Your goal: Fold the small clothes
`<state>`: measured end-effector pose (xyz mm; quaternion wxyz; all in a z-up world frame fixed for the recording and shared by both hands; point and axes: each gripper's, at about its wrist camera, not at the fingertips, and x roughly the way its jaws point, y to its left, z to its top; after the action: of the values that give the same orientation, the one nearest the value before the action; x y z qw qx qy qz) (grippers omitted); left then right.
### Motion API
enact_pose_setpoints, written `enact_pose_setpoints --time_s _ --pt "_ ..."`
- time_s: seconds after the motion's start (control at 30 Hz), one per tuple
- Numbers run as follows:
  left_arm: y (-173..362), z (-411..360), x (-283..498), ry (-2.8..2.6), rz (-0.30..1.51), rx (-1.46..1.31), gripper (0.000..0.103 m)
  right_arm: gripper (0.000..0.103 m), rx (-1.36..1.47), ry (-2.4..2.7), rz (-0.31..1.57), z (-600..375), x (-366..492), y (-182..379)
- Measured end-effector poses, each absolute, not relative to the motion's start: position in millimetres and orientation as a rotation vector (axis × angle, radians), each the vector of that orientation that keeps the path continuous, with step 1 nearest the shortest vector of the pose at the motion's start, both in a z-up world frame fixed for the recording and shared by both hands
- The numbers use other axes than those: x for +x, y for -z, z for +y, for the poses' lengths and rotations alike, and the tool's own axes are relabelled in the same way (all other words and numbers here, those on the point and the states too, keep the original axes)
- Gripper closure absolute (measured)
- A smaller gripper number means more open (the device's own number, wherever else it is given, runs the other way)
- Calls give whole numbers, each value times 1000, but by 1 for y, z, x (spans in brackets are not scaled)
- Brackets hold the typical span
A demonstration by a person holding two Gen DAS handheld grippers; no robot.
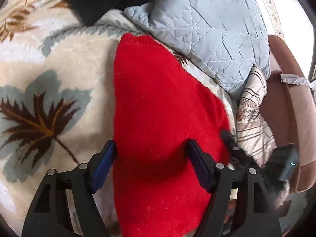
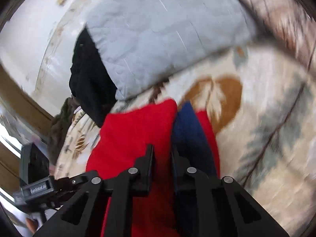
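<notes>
I work over a bed spread with a cream blanket (image 1: 59,59) printed with grey-blue and brown leaves, a quilted pale blue pillow (image 1: 207,29) at its far side with a black garment (image 1: 94,0) next to it. The red knitted sweater (image 1: 158,98) lies on the blanket just below the pillow, its ribbed edge pointing away from me.

My left gripper (image 1: 151,154) stands wide and released above the near part of the sweater, pads clear of the knit. My right gripper (image 2: 162,154) has its jaws nearly together with red knit bunched between them, so I judge that it pinches the sweater.

To fold well, I should keep the right pinch firm on the edge, bring the left down onto the opposite edge and carry both across evenly, so the knit does not skew.

The left view alone shows the sweater's whole spread and a striped cushion (image 1: 254,118) beside a brown chair (image 1: 286,108). The right view, badly blurred, alone shows a dark blue strip (image 2: 187,128) beside the red; what it is I cannot tell.
</notes>
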<state>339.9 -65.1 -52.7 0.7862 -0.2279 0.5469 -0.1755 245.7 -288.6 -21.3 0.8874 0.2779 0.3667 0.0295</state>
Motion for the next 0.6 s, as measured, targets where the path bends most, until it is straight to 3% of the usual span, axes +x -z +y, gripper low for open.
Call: enact_pose_setpoints --time_s 0.07,0.17,0.27,0.43,0.6 --pt "58 -72 343 347 1186 -475 24 95 575 -26 739 -293 244 16" --pt "68 -77 347 331 1236 -489 24 94 607 23 859 -306 257 48" --pt "47 -64 334 325 1191 -491 25 82 697 -8 811 -317 248 40" --pt "24 -61 291 233 1044 -312 24 82 574 -167 731 -296 229 0" --pt "38 -79 288 191 1048 -209 21 90 307 -138 933 -256 236 34"
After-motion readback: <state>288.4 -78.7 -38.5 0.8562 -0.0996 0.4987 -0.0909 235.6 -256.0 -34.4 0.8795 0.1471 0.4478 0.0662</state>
